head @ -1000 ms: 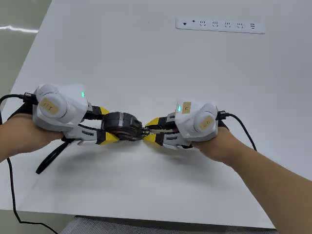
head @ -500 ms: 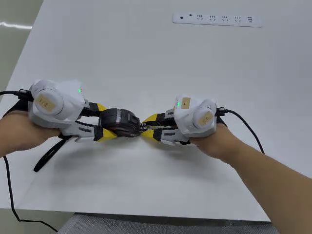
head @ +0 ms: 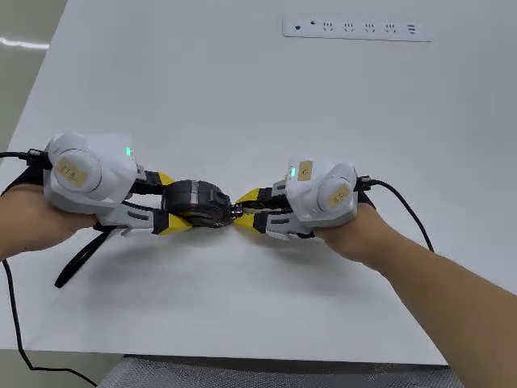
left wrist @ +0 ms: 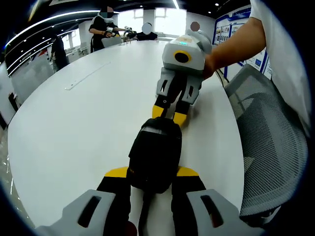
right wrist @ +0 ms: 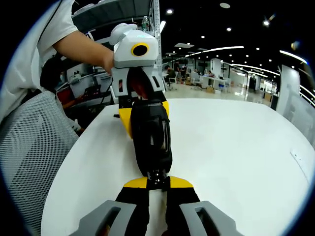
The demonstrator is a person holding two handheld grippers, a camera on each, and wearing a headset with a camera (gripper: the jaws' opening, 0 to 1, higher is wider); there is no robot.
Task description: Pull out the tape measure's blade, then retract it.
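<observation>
A black tape measure (head: 196, 204) hangs just above the white table (head: 242, 105), between the two grippers. My left gripper (head: 167, 202) is shut on its case (left wrist: 155, 155), with a yellow-tipped jaw on each side. My right gripper (head: 242, 209) faces it from the right and is shut on the blade's end hook (right wrist: 156, 177) at the case's mouth. In the right gripper view the case (right wrist: 151, 135) rises straight ahead, with the left gripper (right wrist: 141, 105) behind it. In the left gripper view the right gripper (left wrist: 170, 109) meets the case's far end. No length of blade shows.
A white power strip (head: 355, 29) lies at the table's far edge. Cables trail from both grippers, and a black strap (head: 77, 259) lies on the table by the left hand. A mesh chair (left wrist: 268, 147) stands beside the table. People stand far off in the room.
The grippers and the tape measure keep their hold and stay close together; the head view has shifted slightly. No blade has come out.
</observation>
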